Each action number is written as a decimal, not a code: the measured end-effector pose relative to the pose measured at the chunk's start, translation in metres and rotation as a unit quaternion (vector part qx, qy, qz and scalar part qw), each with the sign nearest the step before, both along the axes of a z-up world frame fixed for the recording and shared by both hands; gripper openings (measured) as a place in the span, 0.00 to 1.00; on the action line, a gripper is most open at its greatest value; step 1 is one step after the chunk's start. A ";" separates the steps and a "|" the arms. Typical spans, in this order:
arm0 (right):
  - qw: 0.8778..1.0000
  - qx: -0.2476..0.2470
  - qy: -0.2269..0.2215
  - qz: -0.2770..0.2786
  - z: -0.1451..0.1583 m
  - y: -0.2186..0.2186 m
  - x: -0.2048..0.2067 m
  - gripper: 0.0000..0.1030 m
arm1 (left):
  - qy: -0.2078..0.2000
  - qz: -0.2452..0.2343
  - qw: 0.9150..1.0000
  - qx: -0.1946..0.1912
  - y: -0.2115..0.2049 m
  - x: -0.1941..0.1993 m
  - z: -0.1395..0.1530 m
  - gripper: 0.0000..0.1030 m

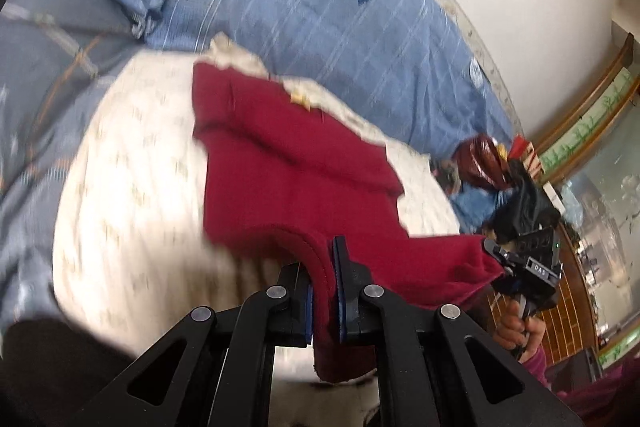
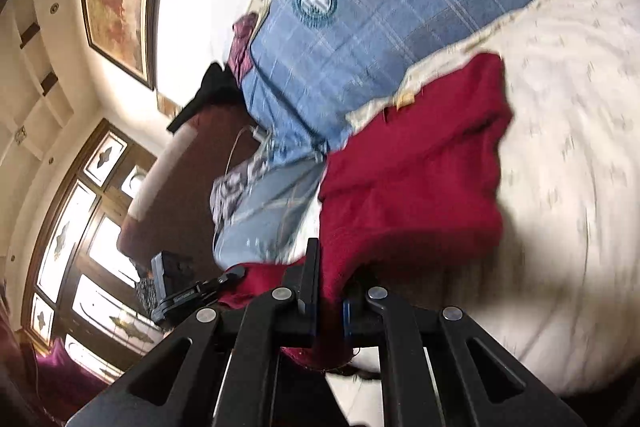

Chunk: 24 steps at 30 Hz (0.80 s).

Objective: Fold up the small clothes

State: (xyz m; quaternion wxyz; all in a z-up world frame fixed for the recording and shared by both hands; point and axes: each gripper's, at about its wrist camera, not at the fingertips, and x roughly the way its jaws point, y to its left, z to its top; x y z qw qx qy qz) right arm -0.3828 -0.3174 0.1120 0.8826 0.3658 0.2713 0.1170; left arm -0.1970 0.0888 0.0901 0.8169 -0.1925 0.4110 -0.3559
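With my left gripper [image 1: 322,291] and right gripper [image 2: 330,301] each clamped on a near corner of the red garment [image 1: 296,163] over the bed [image 1: 132,187], I'd keep that edge taut and level while folding.

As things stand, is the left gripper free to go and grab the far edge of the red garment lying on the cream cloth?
Probably not yet: the left gripper is shut on the near edge of the red garment, as is the right gripper. The way across the cream cloth looks unobstructed.
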 end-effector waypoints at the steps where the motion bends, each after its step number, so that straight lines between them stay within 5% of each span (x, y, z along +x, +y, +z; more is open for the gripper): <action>1: 1.000 -0.008 -0.004 -0.002 0.004 -0.004 0.014 0.07 | -0.006 0.003 1.000 0.002 -0.002 0.005 0.001 0.06; 12: 0.996 -0.068 0.017 -0.046 0.008 -0.056 0.140 0.07 | -0.034 0.041 0.998 0.020 -0.069 0.129 0.005 0.06; 21: 0.991 -0.051 0.093 -0.080 -0.046 -0.111 0.234 0.11 | 0.021 0.082 0.996 0.025 -0.105 0.223 -0.053 0.07; 24: 0.990 -0.044 0.112 -0.077 -0.058 -0.122 0.245 0.21 | 0.044 0.084 0.995 0.025 -0.109 0.242 -0.074 0.21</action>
